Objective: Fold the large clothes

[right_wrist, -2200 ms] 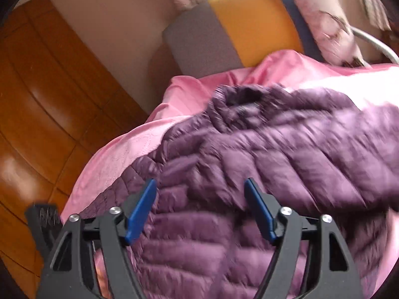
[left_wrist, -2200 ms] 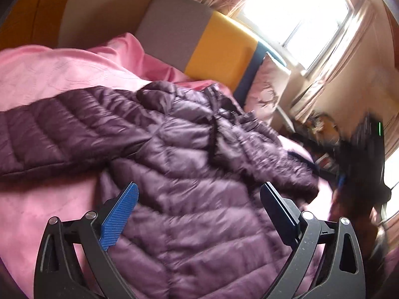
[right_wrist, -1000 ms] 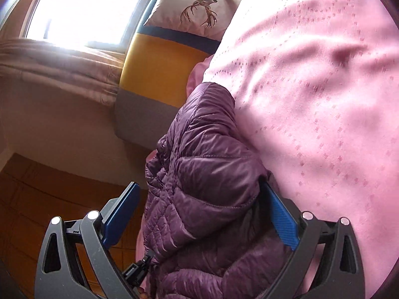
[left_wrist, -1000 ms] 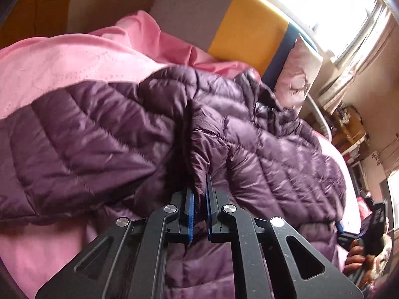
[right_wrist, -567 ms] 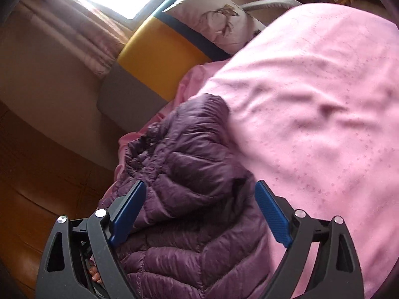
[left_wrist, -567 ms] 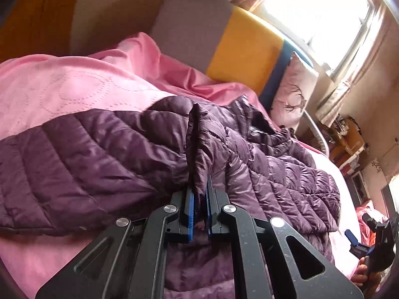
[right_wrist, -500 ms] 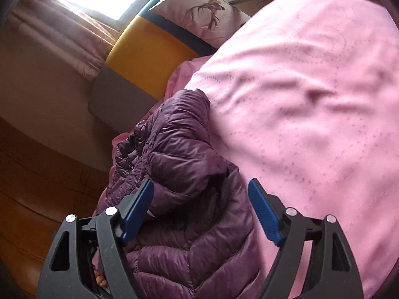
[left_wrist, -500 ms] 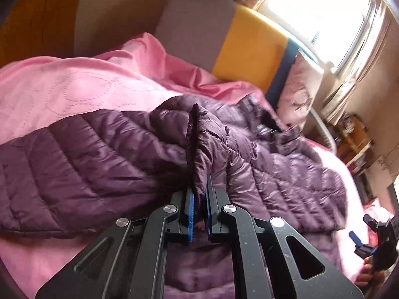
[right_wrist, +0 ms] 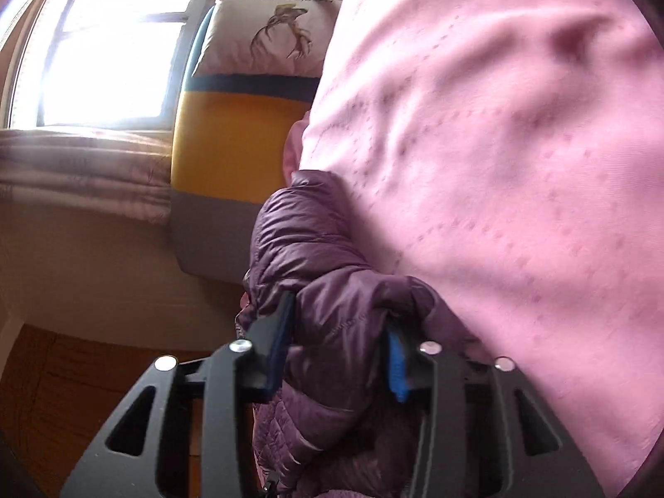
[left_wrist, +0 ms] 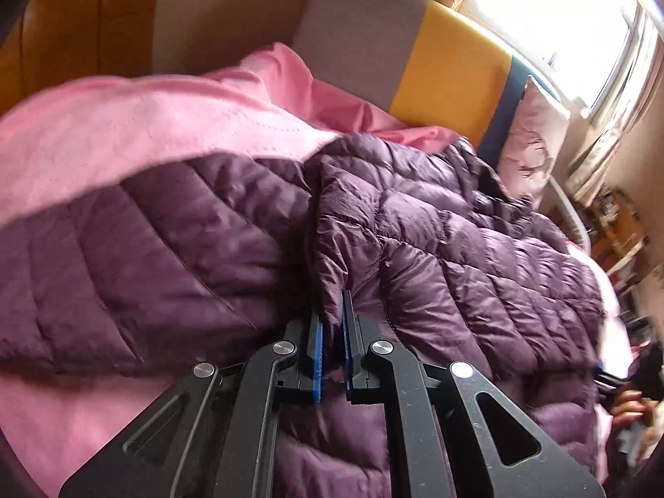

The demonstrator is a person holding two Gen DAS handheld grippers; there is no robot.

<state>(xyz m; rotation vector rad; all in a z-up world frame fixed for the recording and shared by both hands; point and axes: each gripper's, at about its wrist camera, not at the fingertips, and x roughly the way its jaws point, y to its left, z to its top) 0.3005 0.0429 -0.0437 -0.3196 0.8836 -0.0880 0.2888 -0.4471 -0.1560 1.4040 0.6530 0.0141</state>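
Now we see the purple puffer jacket (left_wrist: pixel 435 257) spread across the pink bedspread (left_wrist: pixel 124 124), its quilted body running toward the far side of the bed and one sleeve lying out flat to the left in the left wrist view. Our left gripper (left_wrist: pixel 332 332) is clamped tight on a raised ridge of the jacket's fabric, the blue pads almost meeting with only the thin fold between them. Behind the jacket stands a headboard (left_wrist: pixel 415 54) in grey, yellow and blue, with a pale pillow (left_wrist: pixel 535 137) leaning on it beside the bright window (left_wrist: pixel 581 20).

In the right wrist view, our right gripper (right_wrist: pixel 338 348) is closing on a bunched part of the jacket (right_wrist: pixel 332 290) at the bed's edge; the puffy cloth fills the space between the jaws and both pads press into it. The bedspread (right_wrist: pixel 498 166) rises just beside that bunch, and the pillow (right_wrist: pixel 269 37) shows a deer print.
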